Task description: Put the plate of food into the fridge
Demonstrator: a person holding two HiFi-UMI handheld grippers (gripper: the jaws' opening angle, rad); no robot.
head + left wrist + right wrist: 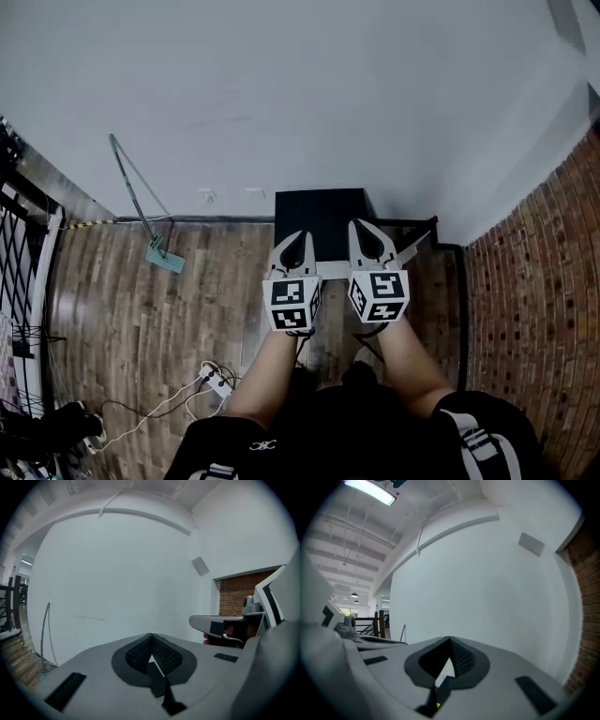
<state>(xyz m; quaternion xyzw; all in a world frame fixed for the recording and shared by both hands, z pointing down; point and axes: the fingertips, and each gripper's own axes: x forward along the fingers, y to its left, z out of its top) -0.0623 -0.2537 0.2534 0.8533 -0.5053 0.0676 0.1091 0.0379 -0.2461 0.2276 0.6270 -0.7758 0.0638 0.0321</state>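
Observation:
No plate of food shows in any view. A low black box (319, 217), seen from above, stands against the white wall directly ahead; whether it is the fridge I cannot tell. My left gripper (298, 236) and right gripper (362, 227) are held side by side just in front of it, both pointing at the wall. Each is shut, jaw tips meeting, with nothing between them. In the left gripper view the left gripper (151, 635) faces bare white wall, with the right gripper (225, 623) beside it. The right gripper (449, 640) also faces bare wall.
A mop (142, 210) leans on the wall at the left. A power strip (214, 380) with cables lies on the wooden floor by my left leg. A brick wall (544, 281) closes the right side. A black metal rack (19, 267) stands far left.

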